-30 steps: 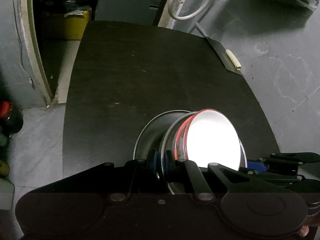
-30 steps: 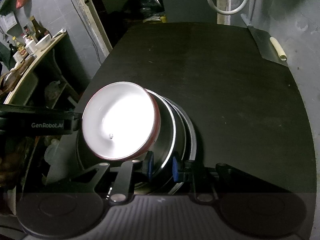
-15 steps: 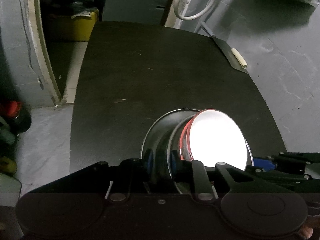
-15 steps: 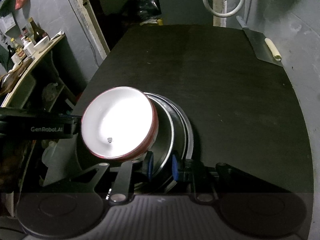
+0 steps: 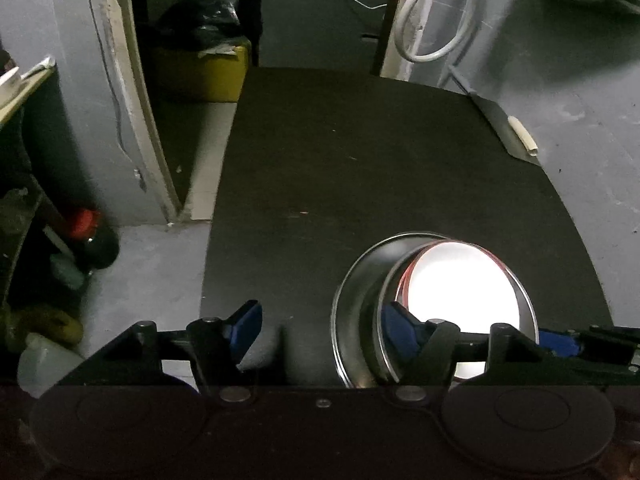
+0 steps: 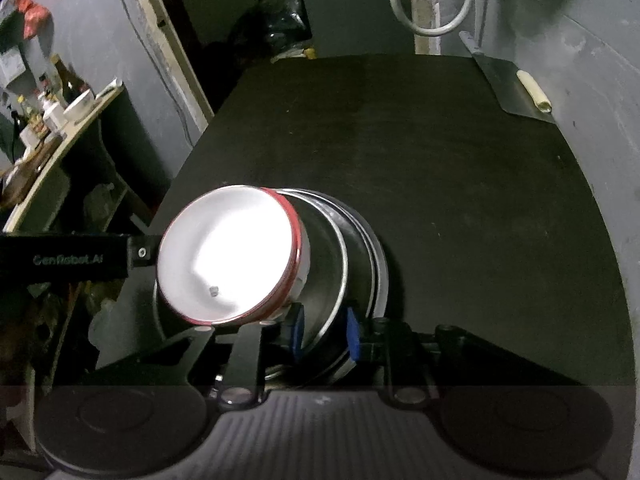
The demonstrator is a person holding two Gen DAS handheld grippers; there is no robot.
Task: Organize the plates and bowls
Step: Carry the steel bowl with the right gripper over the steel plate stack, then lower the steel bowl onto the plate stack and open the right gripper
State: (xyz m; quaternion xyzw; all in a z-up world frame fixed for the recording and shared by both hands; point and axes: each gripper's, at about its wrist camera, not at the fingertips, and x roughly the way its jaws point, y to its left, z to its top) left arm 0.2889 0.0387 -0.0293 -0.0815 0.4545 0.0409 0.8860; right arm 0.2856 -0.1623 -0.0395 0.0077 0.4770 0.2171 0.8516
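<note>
While the stack is gripped from one side only: the scene is recorded as follows.

Stack: a white bowl with a red rim [image 6: 228, 256] is nested in steel bowls [image 6: 340, 276], all seen tilted on edge near the front edge of the black table [image 6: 440, 184], toward its left side in the right wrist view.

Right gripper [image 6: 322, 334]: it is angled steeply down toward the table; its blue pads are set narrowly on either side of the steel bowls' rim, which is clamped between them at the stack's near edge.

Left gripper [image 5: 320, 330]: it is likewise pitched steeply downward; its jaws are opening, and the blue pads [image 5: 244, 326] are spread wide. The left pad is seen over bare table, clear of the stack; the right pad is seen against the steel bowls' rim, though contact cannot be told. Nothing is gripped.

Left gripper from the right wrist view: its black body is seen level with the white bowl, at that bowl's left.

Far right corner of the table: a flat metal blade with a pale handle [image 6: 516, 84] is laid there, well apart from the stack.

Behind the far edge: a white hose loop [image 6: 436, 4] is hung.
</note>
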